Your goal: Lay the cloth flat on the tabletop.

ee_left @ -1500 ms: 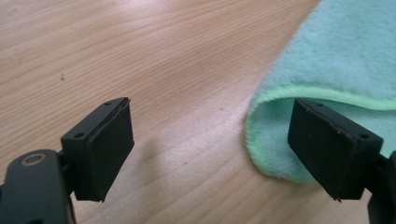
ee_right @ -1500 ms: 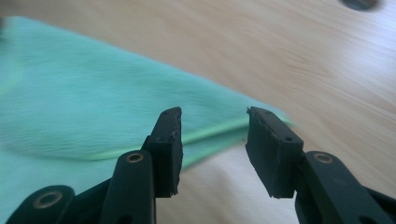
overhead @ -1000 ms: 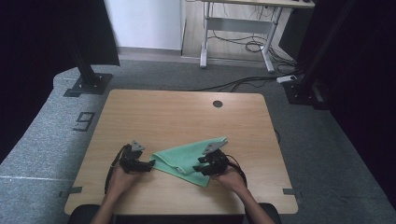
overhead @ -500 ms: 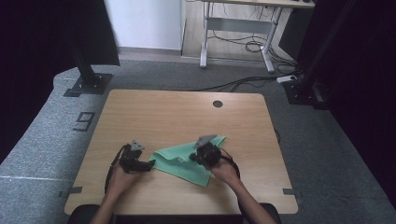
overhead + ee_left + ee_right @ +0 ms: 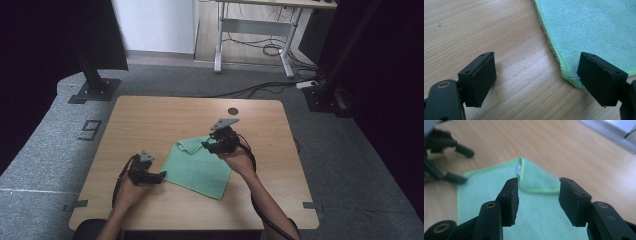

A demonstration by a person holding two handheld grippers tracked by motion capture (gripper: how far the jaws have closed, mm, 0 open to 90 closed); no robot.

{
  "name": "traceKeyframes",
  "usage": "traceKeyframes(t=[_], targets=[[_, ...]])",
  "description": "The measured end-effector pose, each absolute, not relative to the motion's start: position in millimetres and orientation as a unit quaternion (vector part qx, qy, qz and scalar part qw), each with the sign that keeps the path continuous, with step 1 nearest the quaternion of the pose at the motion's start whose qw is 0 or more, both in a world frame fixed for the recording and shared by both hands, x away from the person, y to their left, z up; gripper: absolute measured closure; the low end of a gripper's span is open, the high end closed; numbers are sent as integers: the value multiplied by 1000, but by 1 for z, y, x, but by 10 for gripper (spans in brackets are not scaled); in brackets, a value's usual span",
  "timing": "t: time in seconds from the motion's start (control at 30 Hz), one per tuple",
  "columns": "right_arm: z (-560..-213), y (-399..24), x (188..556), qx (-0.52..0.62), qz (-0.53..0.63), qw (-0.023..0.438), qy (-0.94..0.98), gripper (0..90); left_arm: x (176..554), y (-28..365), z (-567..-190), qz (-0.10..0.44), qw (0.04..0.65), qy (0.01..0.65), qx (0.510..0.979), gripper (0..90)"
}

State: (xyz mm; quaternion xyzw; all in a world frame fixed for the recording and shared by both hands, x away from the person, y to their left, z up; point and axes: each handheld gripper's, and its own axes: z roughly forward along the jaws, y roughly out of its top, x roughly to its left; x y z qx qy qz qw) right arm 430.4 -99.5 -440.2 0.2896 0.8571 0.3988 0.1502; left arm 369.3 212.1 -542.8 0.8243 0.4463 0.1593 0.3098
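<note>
Lying on the near half of the desk (image 5: 150,115), a little toward its right side, the green cloth (image 5: 197,167) in the high view is a flat, roughly four-sided sheet set askew to the desk's edges, with its far corner turned over onto itself as a small flap. The left gripper (image 5: 159,176) rests low on the desk at the cloth's near left corner, held in the person's left hand (image 5: 131,187). The right gripper (image 5: 207,145) hangs above the cloth's far edge, beside the folded corner, in the right hand (image 5: 235,161), with nothing in it.

From the left gripper view, the cloth (image 5: 589,27) is a pale mint terry with a fine looped pile and a brighter lime stitched hem along its edge. Its corner lies just in front of the right-hand jaw. The left gripper (image 5: 537,72) stands wide open over bare wood, and the pads press on nothing.

From the right gripper view, the cloth (image 5: 486,192) spreads below the jaws, its lime hem tracing the outline and the folded corner forming a flap with a small white label at the fold. The right gripper (image 5: 539,195) has just been opening; its jaws stand partly apart with nothing between them, clear of the fabric. The left gripper (image 5: 454,162) shows at the far left of the cloth.
</note>
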Motion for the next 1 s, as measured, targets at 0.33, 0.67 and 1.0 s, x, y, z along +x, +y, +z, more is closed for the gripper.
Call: traceKeyframes(t=[0.33, 0.67, 1.0], targets=[[-485, -127, 419, 336, 392, 103, 850, 430, 365, 207, -543, 155, 311, 439, 829, 157], [-523, -145, 395, 377, 351, 118, 849, 210, 351, 196, -543, 150, 313, 424, 837, 158], [-544, -167, 380, 411, 316, 145, 843, 164, 347, 189, -530, 136, 326, 415, 838, 211]])
